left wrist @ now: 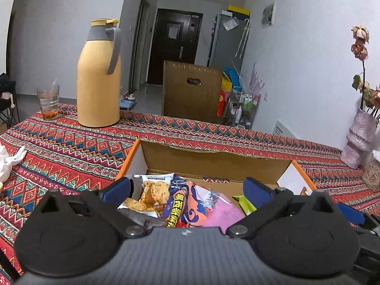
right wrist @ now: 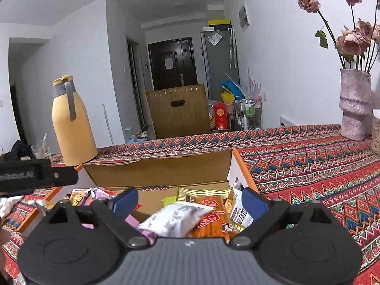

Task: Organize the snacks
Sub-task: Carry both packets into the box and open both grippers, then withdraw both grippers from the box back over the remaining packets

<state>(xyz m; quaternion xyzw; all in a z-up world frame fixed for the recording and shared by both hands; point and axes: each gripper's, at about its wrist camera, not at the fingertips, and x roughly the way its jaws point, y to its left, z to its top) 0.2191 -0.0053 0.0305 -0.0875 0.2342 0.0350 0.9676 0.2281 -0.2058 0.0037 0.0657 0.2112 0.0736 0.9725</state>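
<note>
An open cardboard box (left wrist: 213, 153) with an orange rim sits on the patterned tablecloth (left wrist: 71, 147), with several snack packets inside. My left gripper (left wrist: 188, 186) hangs open over its left part, above a clear packet of brown fried snacks (left wrist: 152, 192), a blue-and-orange packet (left wrist: 182, 205) and a pink packet (left wrist: 223, 213). My right gripper (right wrist: 190, 197) stands open over the box (right wrist: 156, 169). A blurred white packet (right wrist: 175, 219) lies between its blue pads without touching them, on top of an orange packet (right wrist: 211, 222).
A yellow thermos jug (left wrist: 98, 76) and a glass (left wrist: 47, 102) stand at the back left of the table. A pink vase of dried roses (right wrist: 355, 104) stands at the right, with a jar (right wrist: 376, 133) beside it. A wooden chair back (left wrist: 192, 90) rises behind the table.
</note>
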